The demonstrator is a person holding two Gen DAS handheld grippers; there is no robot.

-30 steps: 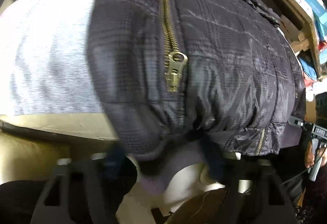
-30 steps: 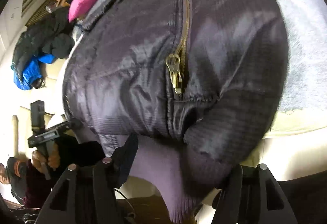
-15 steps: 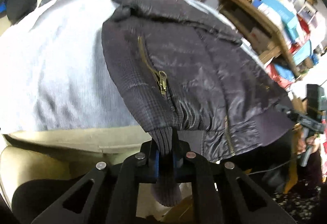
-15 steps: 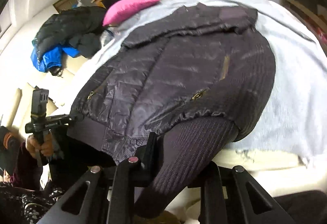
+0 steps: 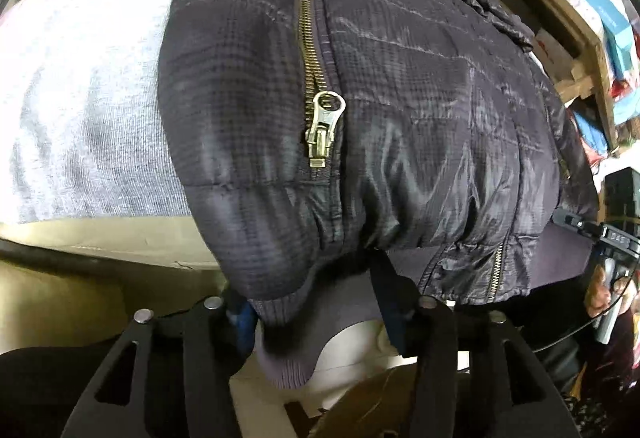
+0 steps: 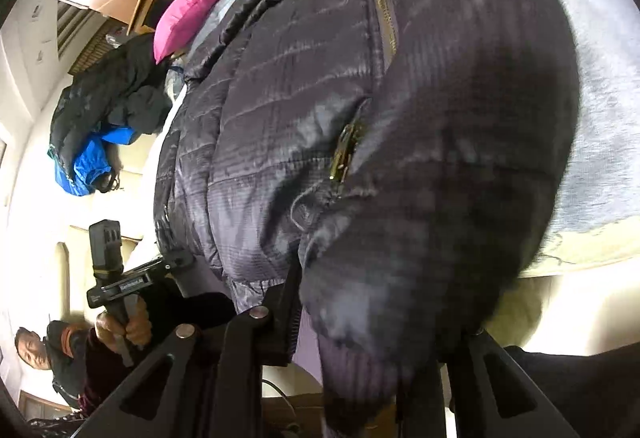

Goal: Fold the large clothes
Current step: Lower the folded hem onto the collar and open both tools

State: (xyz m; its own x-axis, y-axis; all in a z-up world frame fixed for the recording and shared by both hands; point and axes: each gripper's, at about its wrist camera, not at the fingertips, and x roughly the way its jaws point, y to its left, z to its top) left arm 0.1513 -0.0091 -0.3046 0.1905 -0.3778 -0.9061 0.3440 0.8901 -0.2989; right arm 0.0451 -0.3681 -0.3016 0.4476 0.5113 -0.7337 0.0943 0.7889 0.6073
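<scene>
crowding both views, dark jacket (image 5: 400,110) on grey sheet (image 5: 80,78); left tool (image 5: 316,318) and right tool (image 6: 384,326) opening, cuffs between.

Dark quilted jacket (image 5: 420,110) lies flat on grey blanket (image 5: 80,86), brass pocket zips showing; ribbed cuffs (image 5: 288,366) hang off the edge, each between a claw's fingers.

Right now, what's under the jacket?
A grey blanket lies under the jacket and shows beside it, over a cream edge. What lies beneath the jacket's middle is covered.
</scene>
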